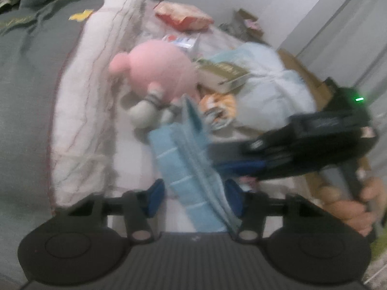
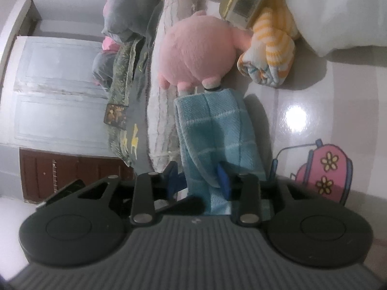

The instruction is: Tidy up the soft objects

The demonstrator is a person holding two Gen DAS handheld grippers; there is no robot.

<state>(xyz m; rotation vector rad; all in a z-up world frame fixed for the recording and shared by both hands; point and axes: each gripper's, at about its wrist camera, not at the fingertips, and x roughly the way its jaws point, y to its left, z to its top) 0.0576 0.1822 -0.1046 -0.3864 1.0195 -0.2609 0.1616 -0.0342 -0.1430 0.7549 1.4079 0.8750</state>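
Left gripper (image 1: 196,199): jaws part open, blue pads standing on either side of the folded blue checked cloth (image 1: 191,169). The left pad stands clear of the cloth; the right pad is at the cloth's edge, and blur hides whether it touches. No firm hold visible.

Right gripper (image 2: 199,180): jaws part open, the same cloth (image 2: 217,133) running between them. The right pad sits against a fold; the left pad stands off its edge. In the left wrist view this gripper (image 1: 217,155) comes in from the right, across the cloth's right edge, held by a hand (image 1: 362,207).

The cloth runs straight ahead of both sets of jaws, lying on the pale bed surface (image 2: 309,91).

Just past its far end: pink plush toy (image 2: 198,55), feet touching or nearly touching the cloth's far edge.

Ahead and right of the right jaws: rolled orange-striped cloth (image 2: 271,55), apart from the blue cloth, with bare surface between them.

Left of the jaws: ridge of quilted white bedding (image 1: 82,111), close along the cloth's left edge. Little room that side.

Beyond the toy: light blue bundle (image 1: 273,82), a packet (image 1: 225,72), clutter. The open stretch lies right of the right jaws.
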